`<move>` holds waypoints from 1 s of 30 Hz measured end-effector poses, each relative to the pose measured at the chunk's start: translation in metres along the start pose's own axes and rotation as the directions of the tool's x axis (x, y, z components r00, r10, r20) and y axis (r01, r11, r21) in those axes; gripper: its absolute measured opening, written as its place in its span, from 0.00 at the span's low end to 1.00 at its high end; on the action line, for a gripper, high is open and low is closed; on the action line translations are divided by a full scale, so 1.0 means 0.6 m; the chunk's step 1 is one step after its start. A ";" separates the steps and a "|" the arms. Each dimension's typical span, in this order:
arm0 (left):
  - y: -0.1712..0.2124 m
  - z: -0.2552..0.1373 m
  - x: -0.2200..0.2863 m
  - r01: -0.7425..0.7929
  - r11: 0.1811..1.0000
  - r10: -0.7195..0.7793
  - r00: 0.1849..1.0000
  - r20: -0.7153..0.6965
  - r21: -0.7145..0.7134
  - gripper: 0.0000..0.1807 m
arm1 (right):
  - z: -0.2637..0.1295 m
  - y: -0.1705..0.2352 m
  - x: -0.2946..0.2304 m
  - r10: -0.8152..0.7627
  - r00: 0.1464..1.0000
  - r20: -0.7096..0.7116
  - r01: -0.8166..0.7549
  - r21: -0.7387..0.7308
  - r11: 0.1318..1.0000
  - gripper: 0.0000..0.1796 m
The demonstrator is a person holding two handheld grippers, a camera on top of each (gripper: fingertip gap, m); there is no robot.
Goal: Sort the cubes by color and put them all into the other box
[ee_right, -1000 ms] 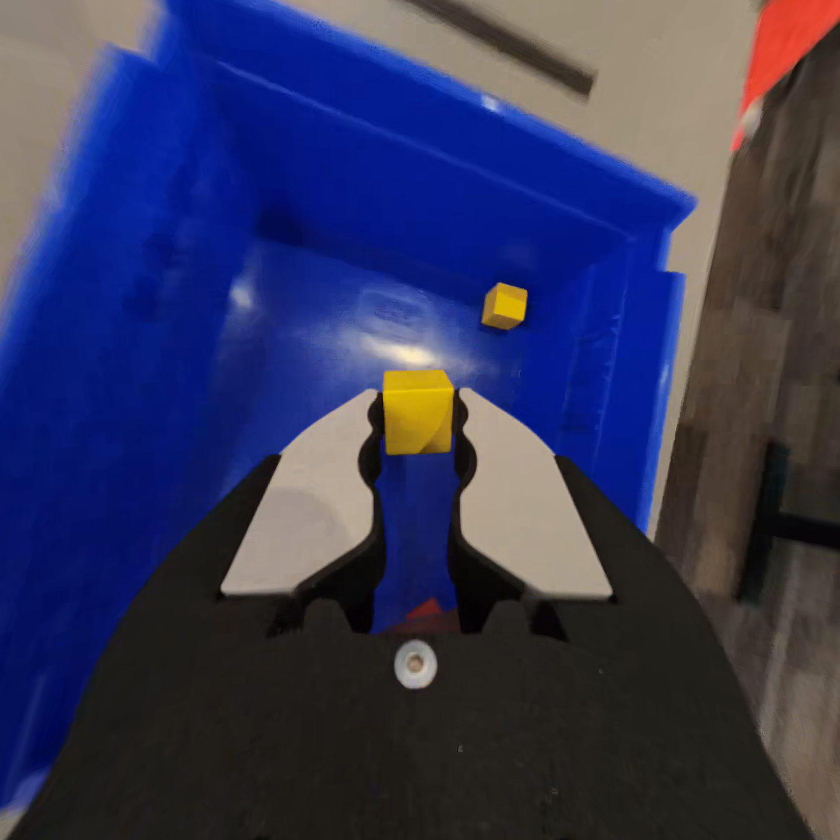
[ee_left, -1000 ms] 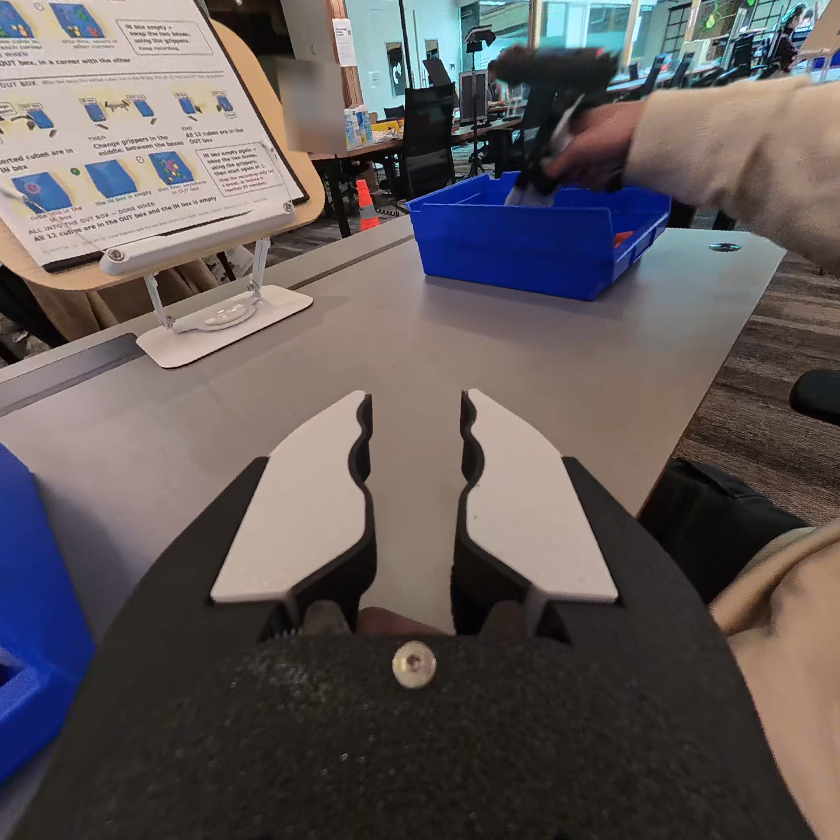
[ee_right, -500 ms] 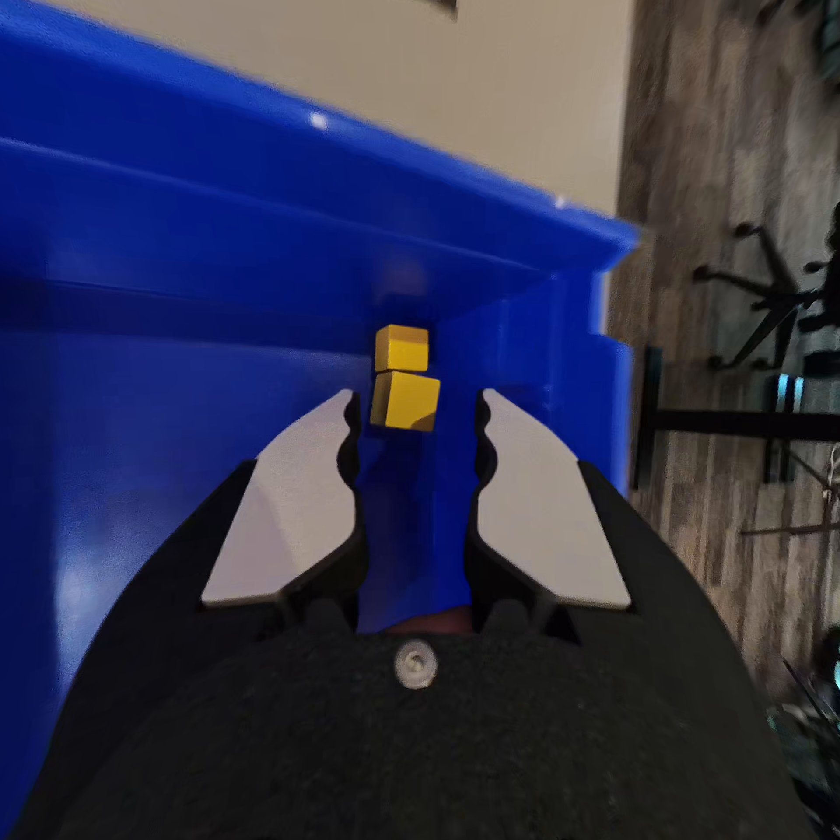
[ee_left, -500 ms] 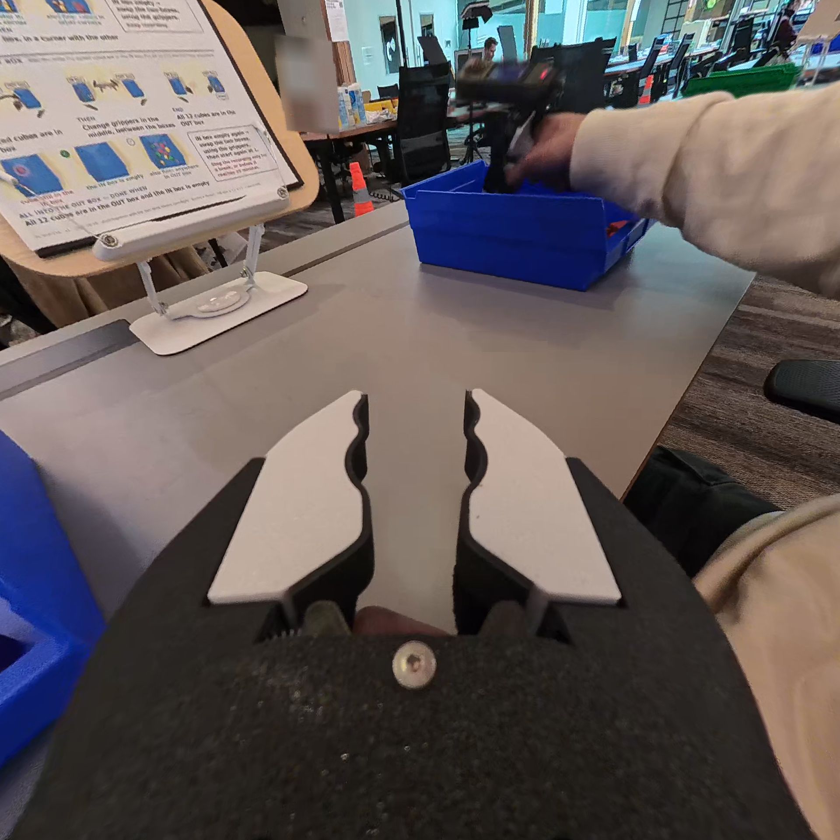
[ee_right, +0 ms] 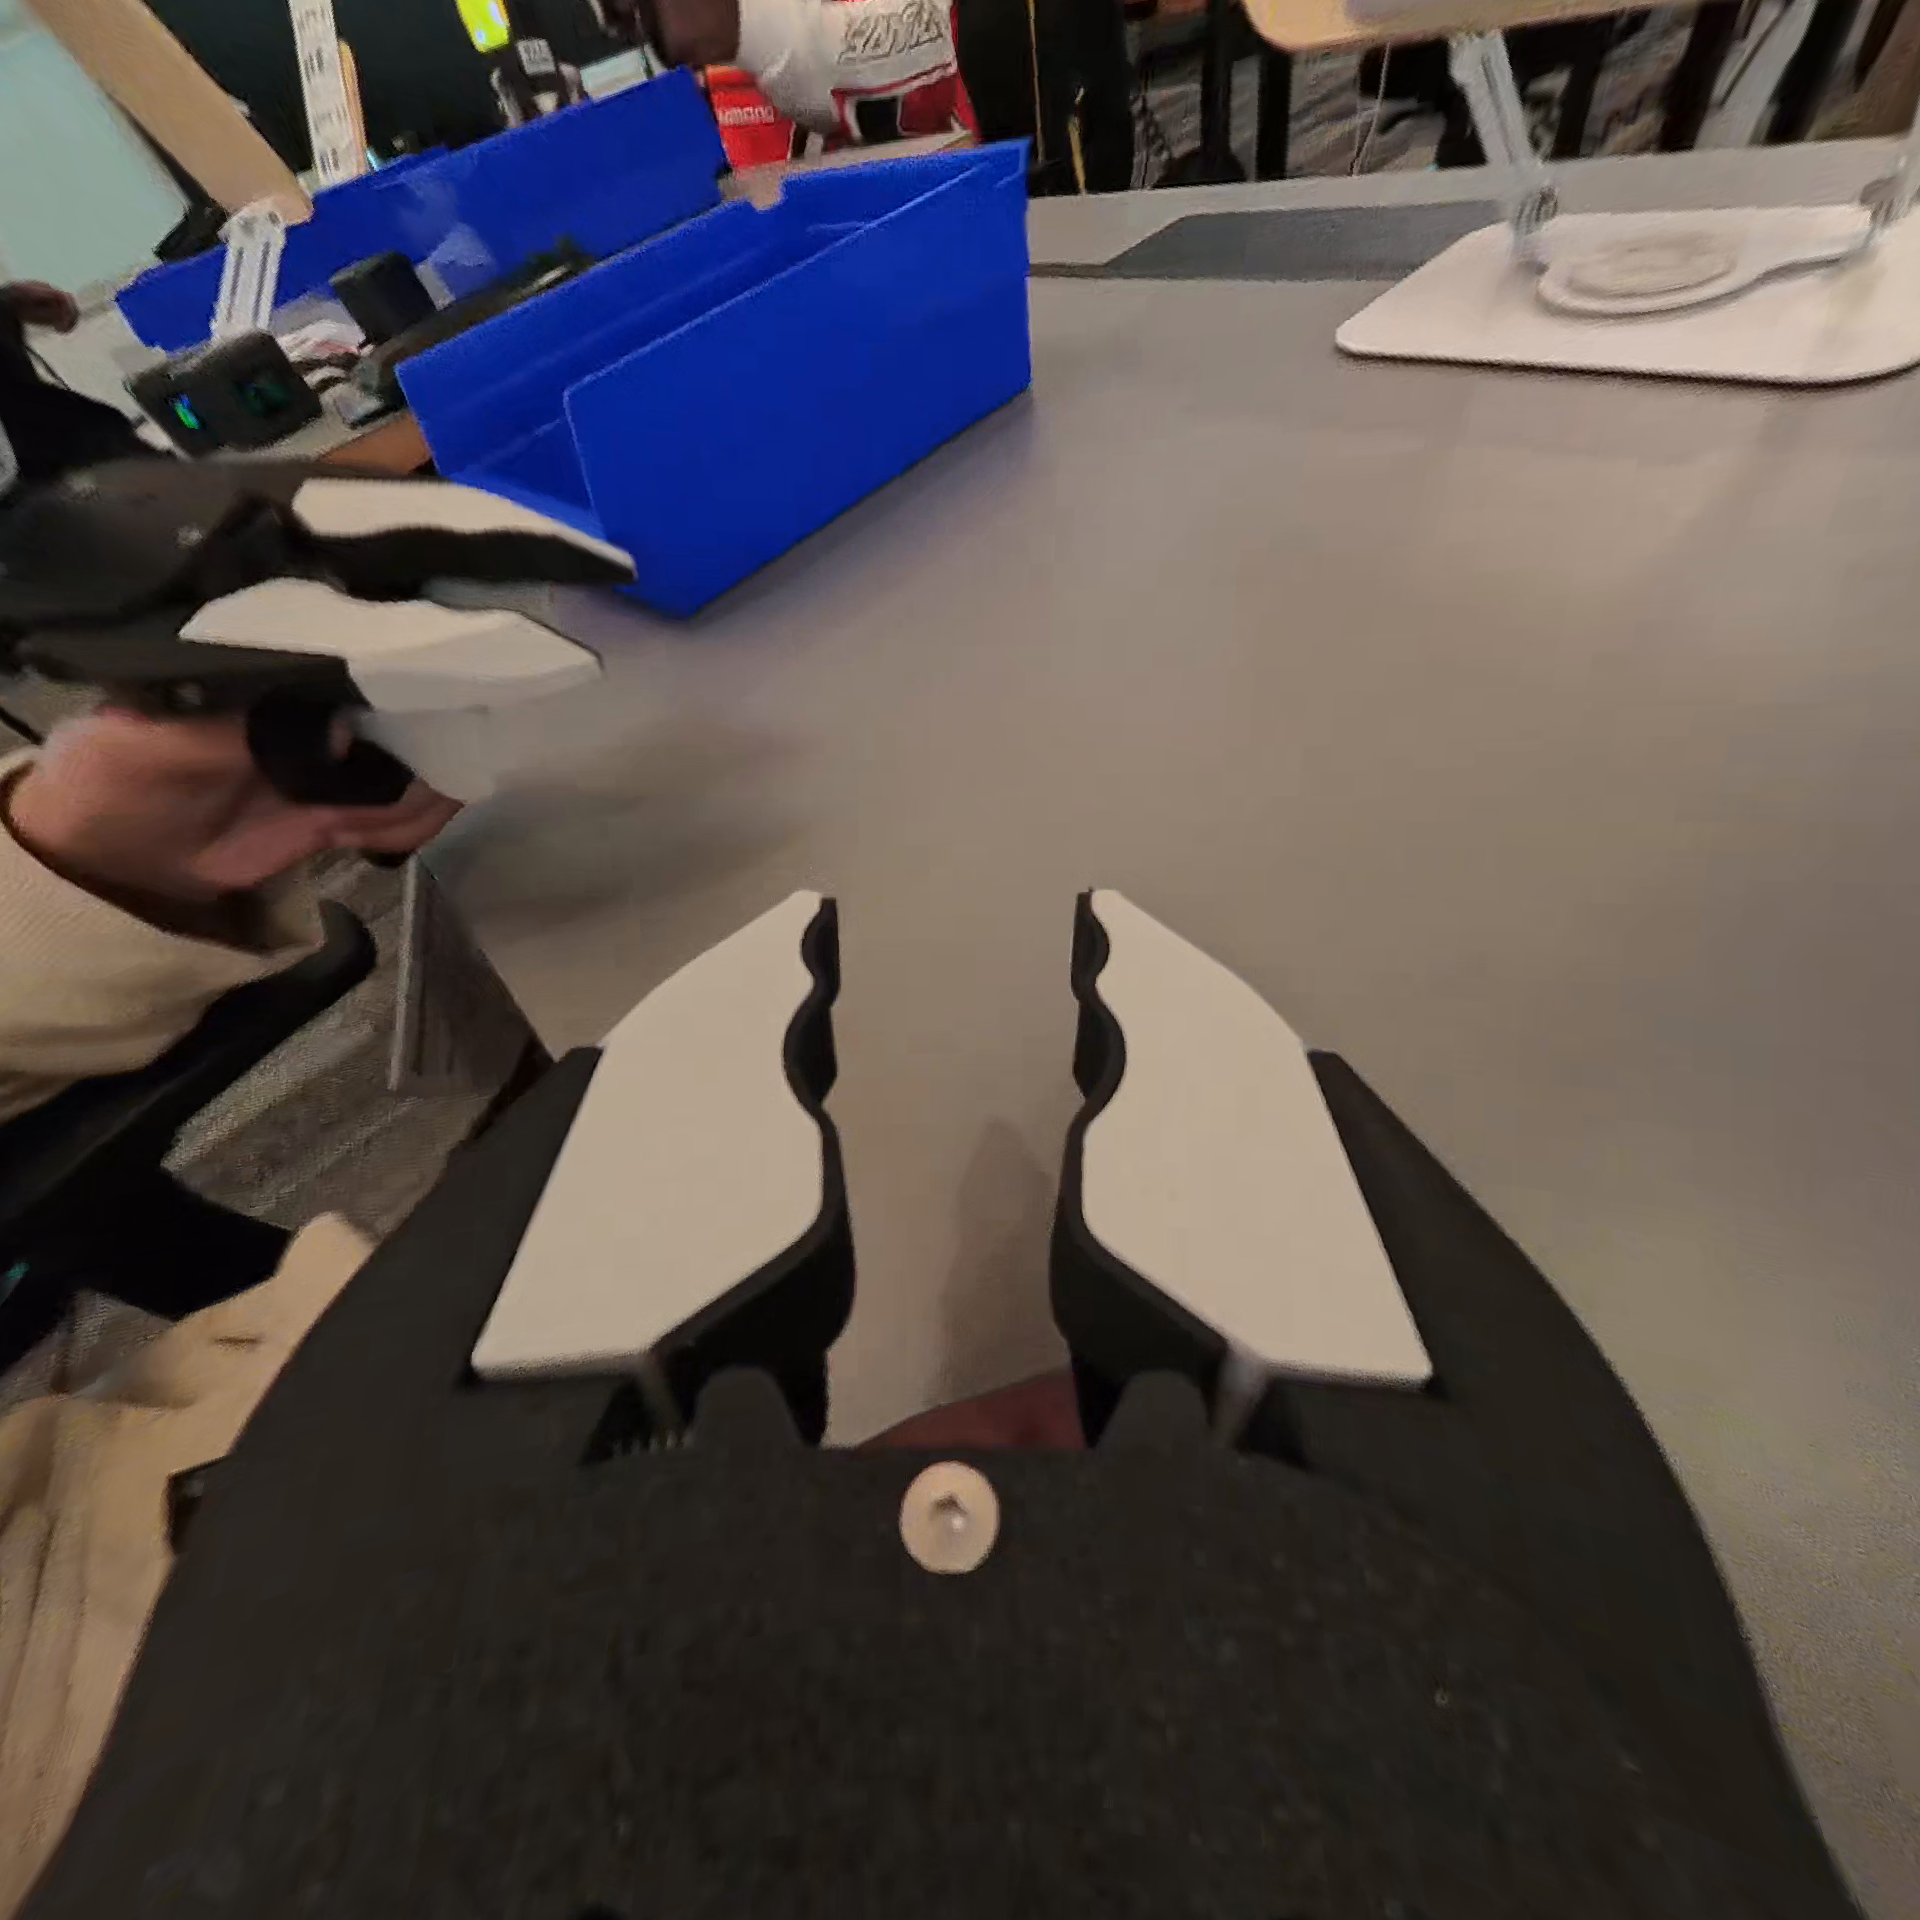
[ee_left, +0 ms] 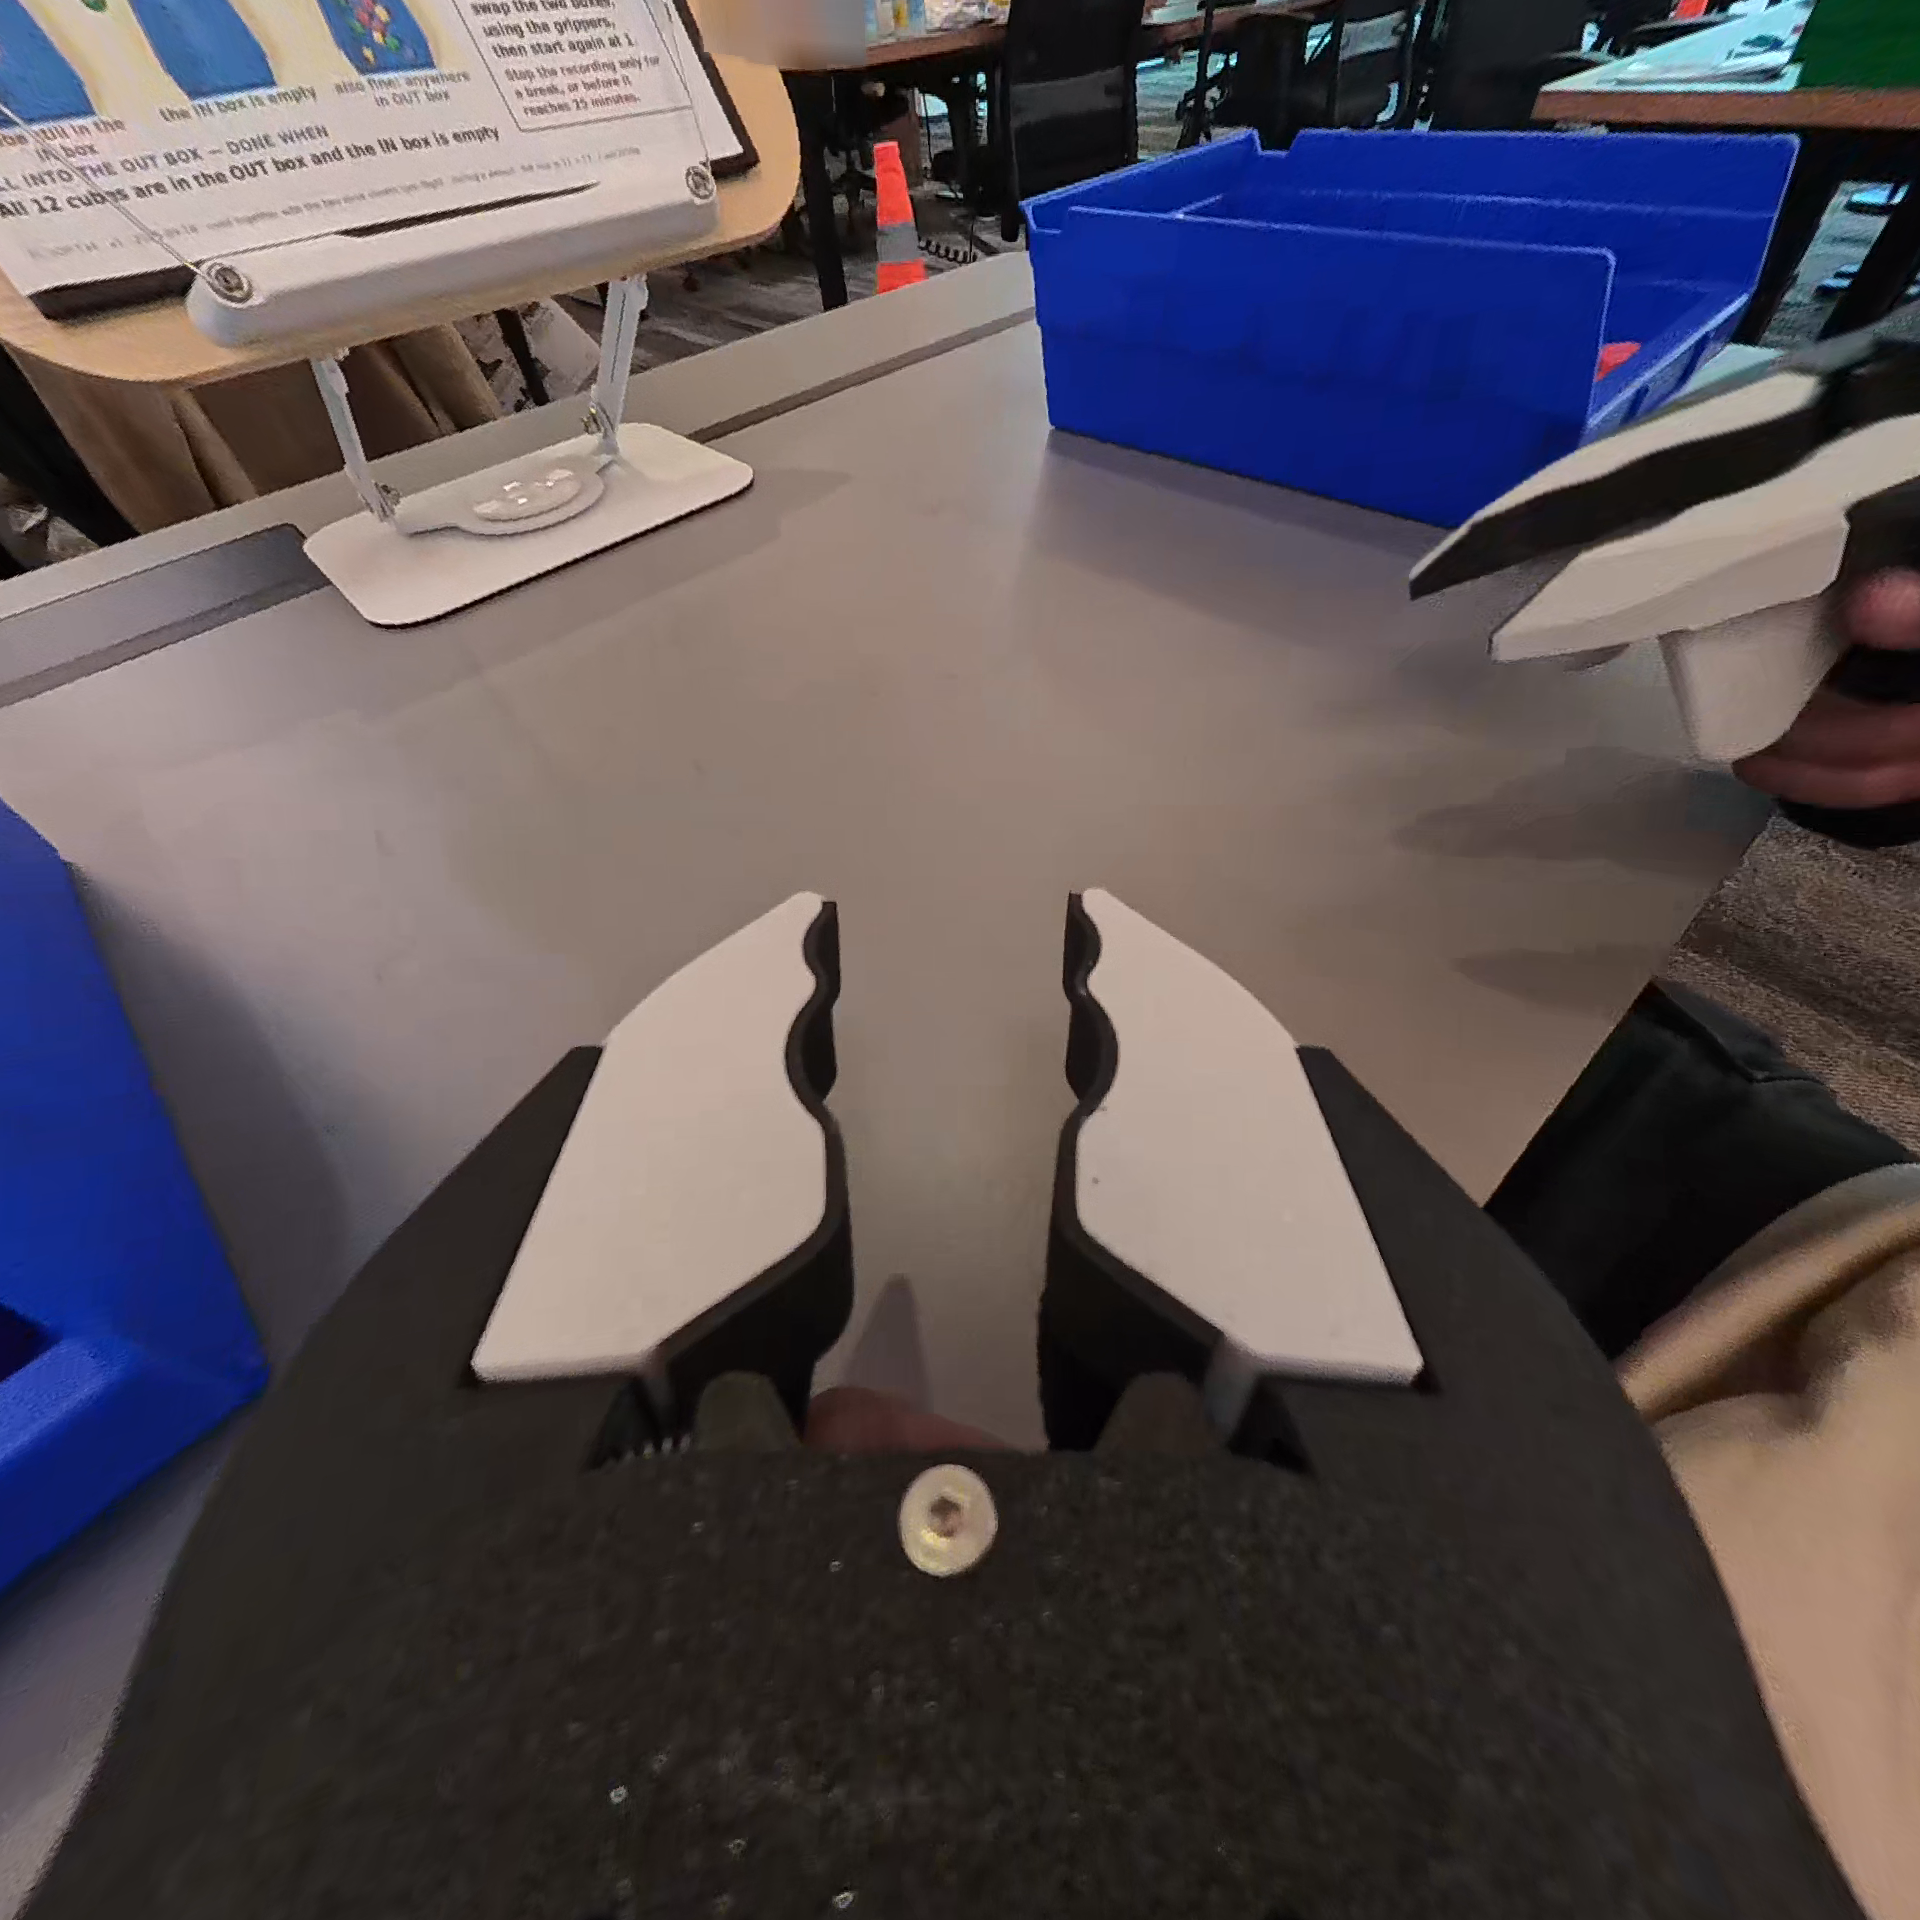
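on my far left, in the left wrist view, a corner of one blue box (ee_left: 94, 1299) sits at the edge of the grey surface (ee_left: 831, 675); the right wrist view shows it whole (ee_right: 748, 374), standing on the surface, and from this angle i cannot see whether any cubes are in it. just right of that corner, my left tongs (ee_left: 951, 914) hang over bare surface, released, with a clear gap between the two white fingers and nothing in it; the same tongs show from the side in the right wrist view (ee_right: 603, 613), held in a hand (ee_right: 208, 810) with a beige sleeve. further back stands a white document stand (ee_left: 530, 509) carrying a printed instruction sheet (ee_left: 343, 114), its flat foot resting on the surface. beyond it, on the floor, is an orange traffic cone (ee_left: 896, 223). moving right, the other blue box (ee_left: 1340, 353) sits at the far right part of the surface, with a bit of a red cube (ee_left: 1616, 358) just visible through the low cut in its end wall; the rest of its inside is hidden from me. at the right edge, my right tongs (ee_left: 1455, 592) come in above the surface, near that box, and in their own view (ee_right: 951, 914) they are also released and hold nothing, pointing across the bare surface.
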State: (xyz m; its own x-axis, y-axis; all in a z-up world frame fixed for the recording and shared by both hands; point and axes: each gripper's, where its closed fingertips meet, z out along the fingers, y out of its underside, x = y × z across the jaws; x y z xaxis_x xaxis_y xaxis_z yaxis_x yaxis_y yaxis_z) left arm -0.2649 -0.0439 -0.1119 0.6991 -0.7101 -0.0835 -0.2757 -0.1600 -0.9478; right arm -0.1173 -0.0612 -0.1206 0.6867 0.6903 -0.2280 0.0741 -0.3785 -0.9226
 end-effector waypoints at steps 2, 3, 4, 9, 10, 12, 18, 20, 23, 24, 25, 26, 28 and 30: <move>0.006 0.004 0.000 0.001 1.000 -0.001 1.000 0.003 -0.020 0.23 | -0.002 -0.001 0.001 -0.051 0.998 -0.039 0.052 0.027 0.998 0.21; 0.011 0.006 0.000 0.008 0.999 -0.008 1.000 0.005 -0.037 0.23 | 0.001 0.002 -0.002 -0.048 0.998 -0.026 0.049 0.017 0.999 0.21; 0.015 0.007 -0.002 0.016 0.999 -0.015 1.000 0.009 -0.051 0.23 | 0.004 0.009 -0.007 -0.031 1.000 -0.001 0.031 -0.008 0.999 0.22; -0.006 -0.021 -0.051 0.064 0.996 -0.058 0.994 0.095 -0.063 0.22 | 0.007 0.017 -0.008 0.042 0.998 0.048 -0.041 -0.029 0.999 0.21; -0.018 -0.036 -0.088 0.097 0.994 -0.086 0.984 0.157 -0.060 0.20 | 0.006 0.017 -0.008 0.050 0.997 0.052 -0.048 -0.033 0.998 0.21; -0.027 -0.063 -0.185 0.193 0.976 -0.155 0.941 0.302 -0.099 0.20 | 0.003 0.014 -0.007 0.051 0.997 0.056 -0.049 -0.031 0.998 0.21; 0.016 -0.034 -0.495 0.451 0.858 -0.237 0.772 0.590 -0.245 0.25 | 0.006 0.018 -0.009 0.023 0.997 0.079 -0.019 -0.052 0.998 0.20; 0.051 -0.011 -0.574 0.547 0.786 -0.253 0.711 0.657 -0.289 0.25 | 0.005 0.021 -0.012 0.025 0.996 0.090 -0.020 -0.057 0.998 0.20; 0.104 0.016 -0.646 0.724 0.636 -0.361 0.586 0.726 -0.268 0.25 | 0.001 0.025 -0.012 0.013 0.996 0.090 -0.007 -0.067 0.998 0.20; 0.115 0.020 -0.660 0.773 0.587 -0.403 0.536 0.742 -0.240 0.25 | 0.000 0.026 -0.012 0.010 0.996 0.088 -0.004 -0.068 0.998 0.20; 0.124 0.022 -0.672 0.805 0.553 -0.430 0.497 0.754 -0.215 0.25 | -0.002 0.027 -0.011 0.011 0.996 0.089 -0.005 -0.068 0.998 0.20; 0.131 0.023 -0.681 0.821 0.532 -0.434 0.476 0.765 -0.208 0.24 | -0.003 0.027 -0.011 0.015 0.996 0.092 -0.009 -0.069 0.998 0.20; 0.146 0.021 -0.690 0.826 0.510 -0.393 0.472 0.789 -0.240 0.21 | -0.005 0.030 -0.012 0.023 0.995 0.101 -0.015 -0.075 0.997 0.20; 0.163 0.019 -0.692 0.823 0.490 -0.328 0.479 0.814 -0.288 0.22 | -0.006 0.033 -0.012 0.022 0.994 0.106 -0.013 -0.083 0.996 0.20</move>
State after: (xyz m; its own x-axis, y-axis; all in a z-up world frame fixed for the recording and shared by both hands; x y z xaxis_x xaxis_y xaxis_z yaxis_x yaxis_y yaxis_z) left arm -0.5746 0.2434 -0.1735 0.9626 0.2702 0.0202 0.2507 -0.8601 -0.4442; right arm -0.1183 -0.0758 -0.1360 0.6076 0.7433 -0.2797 0.1248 -0.4371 -0.8907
